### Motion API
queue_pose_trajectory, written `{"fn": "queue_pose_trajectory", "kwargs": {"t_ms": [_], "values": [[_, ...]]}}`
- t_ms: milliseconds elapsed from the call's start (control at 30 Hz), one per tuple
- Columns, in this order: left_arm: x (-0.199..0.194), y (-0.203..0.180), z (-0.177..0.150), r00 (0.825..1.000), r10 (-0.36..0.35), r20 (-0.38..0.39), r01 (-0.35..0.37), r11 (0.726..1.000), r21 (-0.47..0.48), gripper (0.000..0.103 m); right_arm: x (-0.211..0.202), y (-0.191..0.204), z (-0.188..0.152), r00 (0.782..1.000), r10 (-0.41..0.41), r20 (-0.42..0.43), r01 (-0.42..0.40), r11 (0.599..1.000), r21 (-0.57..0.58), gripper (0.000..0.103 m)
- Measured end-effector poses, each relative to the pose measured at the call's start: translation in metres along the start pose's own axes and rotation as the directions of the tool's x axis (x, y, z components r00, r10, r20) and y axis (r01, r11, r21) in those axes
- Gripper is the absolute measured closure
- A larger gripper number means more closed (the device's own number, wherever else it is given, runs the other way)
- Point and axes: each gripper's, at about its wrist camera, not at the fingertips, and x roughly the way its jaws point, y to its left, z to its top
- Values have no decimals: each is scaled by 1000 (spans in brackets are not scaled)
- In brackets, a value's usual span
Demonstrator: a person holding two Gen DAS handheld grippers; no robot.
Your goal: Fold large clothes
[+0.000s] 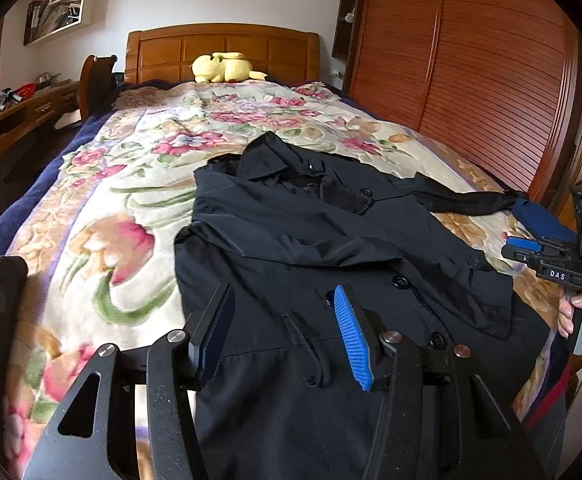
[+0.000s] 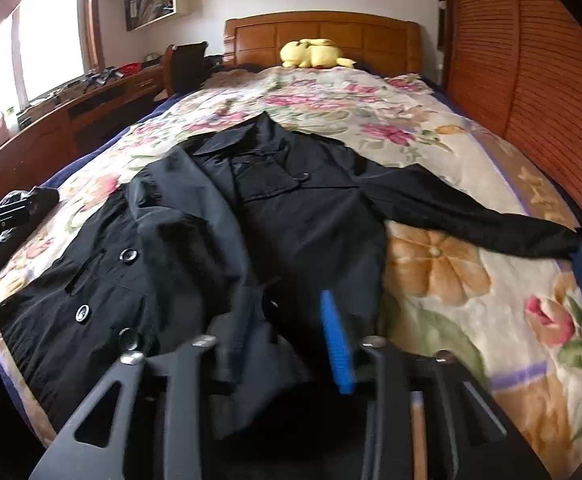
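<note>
Black coat [image 1: 331, 248] lies on bed [image 1: 131, 168]; both tongs, left [image 1: 287, 332] and right [image 2: 271, 340], are held wide, empty; outstretched sleeve [image 2: 471, 216] should be folded inward first.

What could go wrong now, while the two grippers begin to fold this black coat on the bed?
1. The right sleeve stretches out toward the bed's edge; a pull on the black coat may drag it off.
2. The coat's left side is already folded over and wrinkled, so further folds may come out uneven.
3. Both the left gripper and the right gripper are open and hold nothing; the smooth fabric may slip from a shallow pinch.
</note>
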Motion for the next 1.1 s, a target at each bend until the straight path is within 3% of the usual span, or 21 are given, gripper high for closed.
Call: {"fn": "queue_pose_trajectory", "kwargs": {"t_ms": [67, 200, 500, 533, 567, 667, 733, 833, 900, 933, 1067, 1100], "values": [[4, -5, 0, 1000, -12, -4, 12, 1000, -3, 50, -4, 0, -3, 1000, -17, 10, 17, 1000, 9, 50], [10, -18, 1, 1000, -25, -12, 25, 1000, 15, 50, -5, 7, -12, 1000, 13, 2, -13, 1000, 13, 49], [19, -39, -6, 999, -28, -43, 31, 996, 80, 50, 35, -2, -35, 989, 62, -134, -57, 998, 41, 49], [20, -40, -7, 999, -27, -47, 31, 996, 83, 50, 40, -4, -36, 984, 92, -155, -85, 995, 53, 55], [22, -41, -7, 998, -26, -51, 31, 996, 88, 50, 43, -6, -34, 979, 119, -166, -110, 992, 65, 69], [22, -43, -8, 998, -24, -52, 29, 995, 95, 50, 41, -11, -28, 982, 134, -136, -129, 990, 52, 92], [21, -43, -9, 999, -20, -48, 24, 995, 95, 50, 36, -13, -25, 988, 115, -107, -113, 993, 27, 94], [23, -40, -10, 999, -10, -53, 14, 996, 89, 50, 33, -17, -19, 996, -7, -91, 5, 1000, -27, 94], [24, -39, -9, 999, -3, -54, 7, 996, 87, 50, 35, -21, -18, 995, -37, -91, 34, 999, -28, 93], [25, -39, -9, 999, 2, -54, 3, 996, 86, 50, 36, -23, -17, 995, -35, -91, 33, 999, -23, 91], [25, -38, -5, 998, 39, -50, -34, 995, 99, 50, 34, -29, -10, 993, -102, -55, 100, 995, -31, 57], [25, -37, -3, 998, 52, -46, -47, 993, 104, 50, 30, -33, -7, 994, -103, -29, 102, 994, -29, 53]]}}
